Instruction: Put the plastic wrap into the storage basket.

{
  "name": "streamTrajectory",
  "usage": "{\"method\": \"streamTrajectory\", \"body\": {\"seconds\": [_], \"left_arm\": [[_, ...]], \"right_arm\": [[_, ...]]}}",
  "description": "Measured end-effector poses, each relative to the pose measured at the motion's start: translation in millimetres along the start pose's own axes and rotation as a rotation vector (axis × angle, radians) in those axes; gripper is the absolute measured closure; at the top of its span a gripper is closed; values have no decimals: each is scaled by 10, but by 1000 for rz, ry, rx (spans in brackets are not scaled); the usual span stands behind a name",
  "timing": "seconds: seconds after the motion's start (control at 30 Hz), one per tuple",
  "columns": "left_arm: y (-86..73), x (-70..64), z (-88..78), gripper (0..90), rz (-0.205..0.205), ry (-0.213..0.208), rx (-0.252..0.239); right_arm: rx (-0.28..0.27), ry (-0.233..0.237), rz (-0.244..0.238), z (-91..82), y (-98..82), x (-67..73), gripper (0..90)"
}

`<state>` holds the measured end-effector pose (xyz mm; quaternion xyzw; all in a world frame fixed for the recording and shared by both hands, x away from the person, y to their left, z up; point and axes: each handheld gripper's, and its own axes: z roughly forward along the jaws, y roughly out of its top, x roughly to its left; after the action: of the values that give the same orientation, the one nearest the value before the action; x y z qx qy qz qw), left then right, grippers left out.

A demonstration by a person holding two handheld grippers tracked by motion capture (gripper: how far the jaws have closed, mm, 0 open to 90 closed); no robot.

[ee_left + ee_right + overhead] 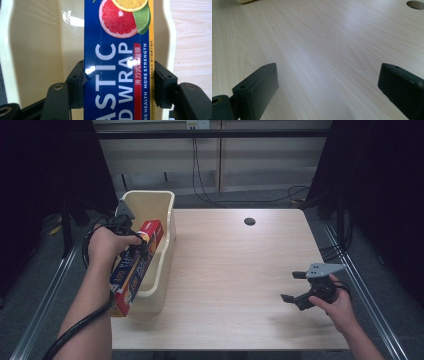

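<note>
Left gripper (131, 236) fingers clamp blue cardboard plastic-wrap box (117, 62) over cream plastic bin (150, 202); right gripper (295, 287) fingers spread, empty, above table (230, 270).

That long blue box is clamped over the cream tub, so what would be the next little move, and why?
Probably lower it a little further into the tub, then let go. The left hand-held gripper is shut on the plastic wrap box, which hangs tilted, its far end inside the tub and its near end sticking out past the rim. The right hand-held gripper is open over the bare table.
</note>
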<state>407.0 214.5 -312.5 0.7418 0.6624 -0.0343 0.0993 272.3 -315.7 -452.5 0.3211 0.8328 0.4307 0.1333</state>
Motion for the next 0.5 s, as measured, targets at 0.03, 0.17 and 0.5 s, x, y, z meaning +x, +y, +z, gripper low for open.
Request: {"method": "streamTrajectory", "body": {"seconds": [0.03,0.17,0.5], "left_arm": [[0,0,0,403,0,0,0],[3,-5,34,403,4,4,0],[26,-11,102,402,-6,3,21]], "right_arm": [[0,0,0,0,0,0,26],[2,-4,1,0,-1,6,27],[4,1,4,-3,-6,-2,26]]}}
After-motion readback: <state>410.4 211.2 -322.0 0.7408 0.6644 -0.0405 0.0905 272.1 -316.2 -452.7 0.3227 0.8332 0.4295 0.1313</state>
